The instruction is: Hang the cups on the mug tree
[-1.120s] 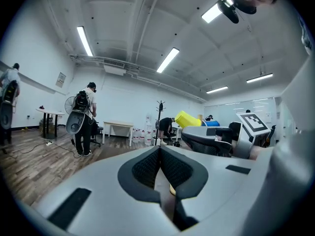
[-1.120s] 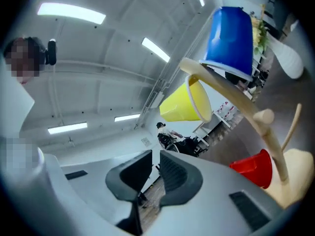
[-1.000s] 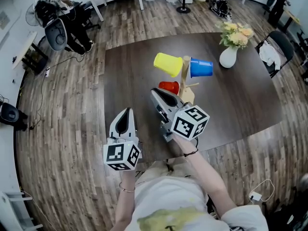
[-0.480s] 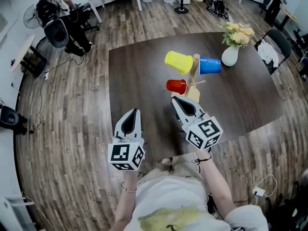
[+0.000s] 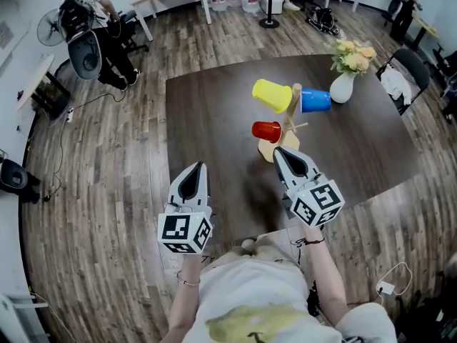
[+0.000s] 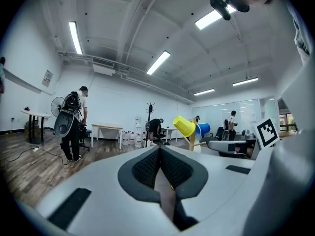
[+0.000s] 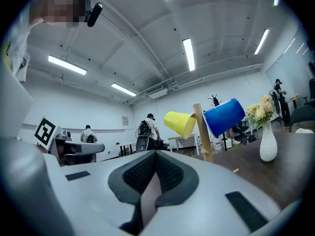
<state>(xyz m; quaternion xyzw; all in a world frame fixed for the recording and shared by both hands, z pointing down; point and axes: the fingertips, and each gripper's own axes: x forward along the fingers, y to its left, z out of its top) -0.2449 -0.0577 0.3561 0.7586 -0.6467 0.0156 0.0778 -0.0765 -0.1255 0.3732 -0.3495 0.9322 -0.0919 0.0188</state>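
Note:
On the dark table (image 5: 207,113) stands a wooden mug tree (image 5: 293,109). A yellow cup (image 5: 272,95) hangs on its upper left peg, a blue cup (image 5: 315,101) on the upper right, and a red cup (image 5: 266,131) lower on the left. My right gripper (image 5: 280,151) is shut and empty, its tip just short of the tree's base. The left gripper (image 5: 193,167) is shut and empty near the table's front edge. From the right gripper view the yellow cup (image 7: 181,123) and blue cup (image 7: 224,116) hang ahead, above the shut right gripper (image 7: 155,154). The left gripper (image 6: 160,149) shows its pads meeting.
A white vase of flowers (image 5: 341,84) stands right of the tree. A chair (image 5: 410,70) sits off the table's right corner. A person with equipment (image 5: 86,45) is at the back left, and white desks line the far wall.
My right gripper has drawn back from the red cup toward the table's front, rolling as it went. The red cup stays on the tree. The left gripper has barely shifted.

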